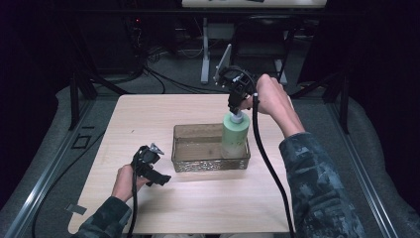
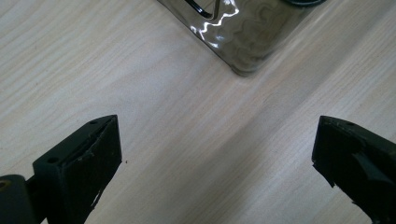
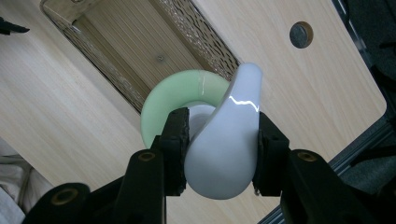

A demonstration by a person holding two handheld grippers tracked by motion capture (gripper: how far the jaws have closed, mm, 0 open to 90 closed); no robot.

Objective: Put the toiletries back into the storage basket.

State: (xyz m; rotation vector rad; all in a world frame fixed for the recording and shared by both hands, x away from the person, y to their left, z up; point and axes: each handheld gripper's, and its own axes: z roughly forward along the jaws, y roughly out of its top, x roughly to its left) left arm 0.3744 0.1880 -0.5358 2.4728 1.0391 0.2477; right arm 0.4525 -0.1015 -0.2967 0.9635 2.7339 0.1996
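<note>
A pale green pump bottle [image 1: 234, 135] with a white pump head [image 3: 226, 149] stands upright at the right end of a clear rectangular tray [image 1: 184, 163]. My right gripper [image 1: 235, 105] comes down from above and is shut on the pump head, its black pads [image 3: 176, 149] pressing both sides of it. In the right gripper view the bottle's green shoulder [image 3: 168, 95] shows beneath the head, over the tray [image 3: 93, 60]. My left gripper [image 1: 161, 177] rests low over the table left of the tray, open with nothing between its fingers [image 2: 84, 163]. A tray corner [image 2: 243, 46] lies ahead of it.
The light wooden table [image 1: 148, 114] has bare room left of and in front of the tray. A round hole [image 3: 300, 34] sits in the tabletop near its right edge. Black cables trail from both grippers. Dark floor, stands and cables lie beyond the table.
</note>
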